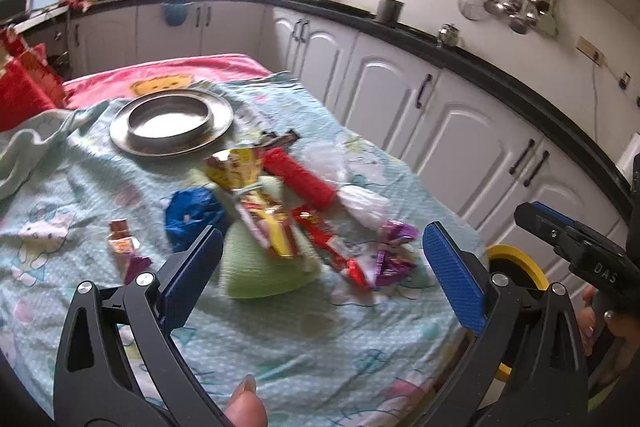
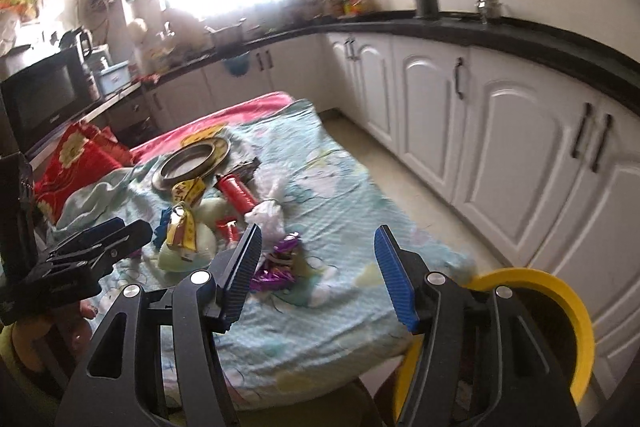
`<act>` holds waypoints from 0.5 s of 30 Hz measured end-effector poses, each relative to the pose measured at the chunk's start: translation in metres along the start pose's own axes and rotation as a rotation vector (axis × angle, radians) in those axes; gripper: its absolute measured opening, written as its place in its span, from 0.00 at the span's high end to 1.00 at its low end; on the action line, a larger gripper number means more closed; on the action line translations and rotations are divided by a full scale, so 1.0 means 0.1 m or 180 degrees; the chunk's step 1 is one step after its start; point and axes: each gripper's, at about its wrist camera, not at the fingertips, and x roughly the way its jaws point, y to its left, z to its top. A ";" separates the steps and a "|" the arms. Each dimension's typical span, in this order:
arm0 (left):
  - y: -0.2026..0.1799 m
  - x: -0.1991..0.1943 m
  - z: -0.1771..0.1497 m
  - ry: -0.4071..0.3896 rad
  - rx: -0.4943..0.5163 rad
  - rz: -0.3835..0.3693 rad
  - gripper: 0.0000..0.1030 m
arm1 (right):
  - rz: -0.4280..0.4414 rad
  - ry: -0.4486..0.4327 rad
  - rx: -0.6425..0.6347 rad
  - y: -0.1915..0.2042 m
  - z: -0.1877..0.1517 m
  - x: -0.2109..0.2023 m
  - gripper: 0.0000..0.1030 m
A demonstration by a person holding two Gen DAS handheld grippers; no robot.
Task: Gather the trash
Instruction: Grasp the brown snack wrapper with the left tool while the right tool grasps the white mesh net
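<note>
Our right gripper (image 2: 318,269) is wide and empty. The purple wrapper (image 2: 280,261) lies just past its left finger, nearest. Our left gripper (image 1: 320,279) is wide too.

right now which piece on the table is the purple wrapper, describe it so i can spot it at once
On the table's light blue cartoon cloth, follow the litter from the steel plate toward the near right corner. The purple wrapper lies last there, beside a red wrapper: the only shiny crumpled violet foil.
</note>
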 end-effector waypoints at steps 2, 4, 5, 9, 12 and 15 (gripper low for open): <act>0.11 0.03 0.01 0.0030 -0.0074 0.0029 0.11 | 0.0065 0.0093 -0.0028 0.05 0.04 0.14 0.45; 0.20 0.08 0.01 0.0077 -0.0151 0.0057 0.11 | 0.0104 0.0165 -0.0095 0.11 0.08 0.28 0.45; 0.24 0.10 0.00 0.0100 -0.0187 0.0064 0.11 | 0.0115 0.0178 -0.0119 0.14 0.08 0.32 0.45; 0.37 0.18 -0.02 0.0191 -0.0342 0.0039 0.20 | 0.0192 0.0275 -0.0176 0.22 0.11 0.53 0.45; 0.45 0.25 -0.03 0.0266 -0.0431 0.0005 0.29 | 0.0231 0.0341 -0.0216 0.24 0.15 0.70 0.46; 0.46 0.32 -0.03 0.0342 -0.0497 -0.0042 0.36 | 0.0280 0.0415 -0.0214 0.23 0.18 0.84 0.49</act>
